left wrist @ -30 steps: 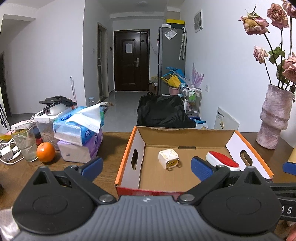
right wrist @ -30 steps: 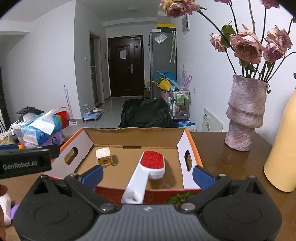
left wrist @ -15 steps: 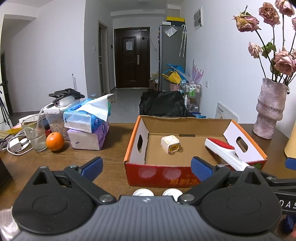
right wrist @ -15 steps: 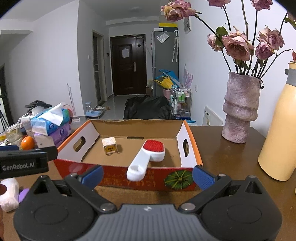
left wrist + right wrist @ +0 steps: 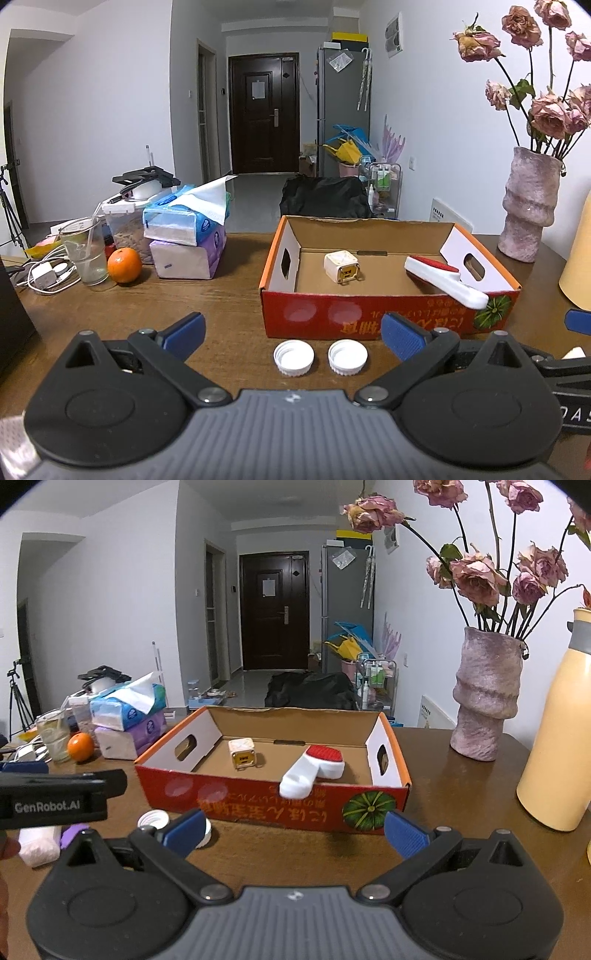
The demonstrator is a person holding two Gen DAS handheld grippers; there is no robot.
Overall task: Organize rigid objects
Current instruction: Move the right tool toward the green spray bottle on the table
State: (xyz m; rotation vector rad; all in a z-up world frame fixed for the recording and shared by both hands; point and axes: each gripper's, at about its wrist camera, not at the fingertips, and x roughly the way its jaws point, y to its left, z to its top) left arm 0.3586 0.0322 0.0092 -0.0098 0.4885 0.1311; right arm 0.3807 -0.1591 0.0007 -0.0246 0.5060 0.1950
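Left wrist view. The left gripper (image 5: 293, 330) is spread wide with nothing between its blue pads, low over the near part of the wooden table (image 5: 221, 306). The cardboard box (image 5: 388, 321) sits toward the table's right half, its printed red front wall facing the camera. Inside: a small white charger cube (image 5: 341, 266) on the floor near the box's back-left corner, and a white brush with a red pad (image 5: 443, 278) lying at a slant on the right, its handle end resting over the box's front edge. Two white bottle caps (image 5: 320, 357) lie open side up on the table, side by side, just in front of the box's front wall and between the gripper's fingers as seen from here. Along the table's left edge: a glass, an orange (image 5: 124, 260), stacked tissue packs. A pink vase (image 5: 530, 206) stands at the far right corner.

Right wrist view. The right gripper (image 5: 293, 830) is also wide apart and empty, facing the box front. The left finger partly hides the caps. A white and purple item (image 5: 40, 843) lies at the near-left edge, too cropped to identify. A yellow bottle (image 5: 554, 738) stands at the right edge.

Progress, as judged: two items boxed; both caps remain outside, possibly the near-left item too. Brush overhangs and may need reseating.
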